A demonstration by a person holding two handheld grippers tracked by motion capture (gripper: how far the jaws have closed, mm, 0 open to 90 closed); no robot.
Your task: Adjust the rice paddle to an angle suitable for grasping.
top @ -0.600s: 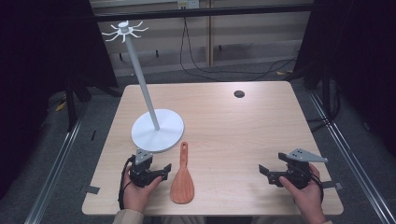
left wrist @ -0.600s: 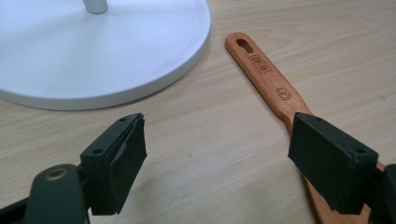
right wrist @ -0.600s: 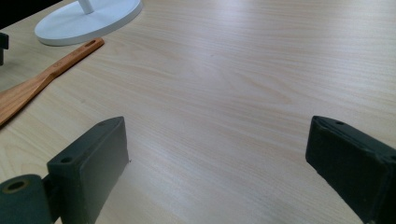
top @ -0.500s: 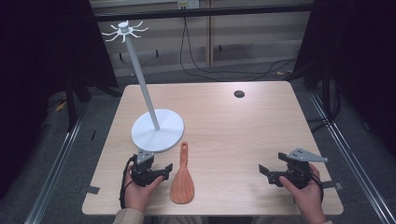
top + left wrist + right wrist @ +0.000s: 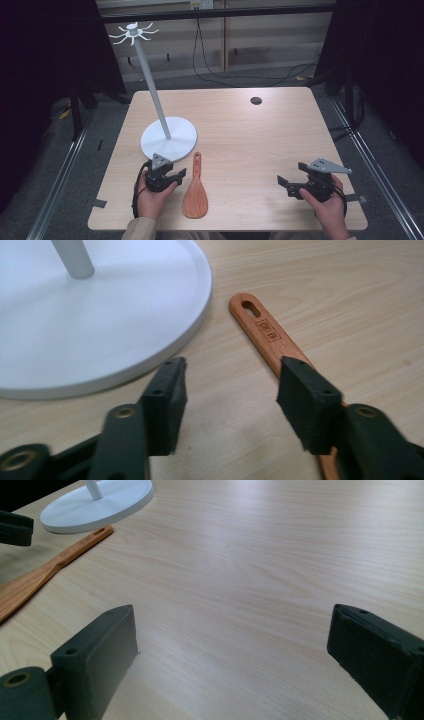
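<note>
Left tool (image 5: 230, 390) gapes wide, 1 jaw hiding the wooden spatula's (image 5: 265, 335) blade; right tool (image 5: 232, 650) wide, empty.

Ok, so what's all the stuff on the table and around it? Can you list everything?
Table: one, light wood, centre of the high view.
Stand: one, white, round base on the table's left part, tall pole, hooks on top.
Wooden spatula: one, orange-brown, flat on the table beside the stand's base, slotted handle end pointing away from the person.
Small round disc: one, dark, near the far edge; too small to tell what it is.
Cables: several, black, on the floor behind the table.
Left tongs: one, black, open, beside the spatula's handle.
Right tongs: one, black, open, over bare table.
Hands: two, at the near edge.
</note>
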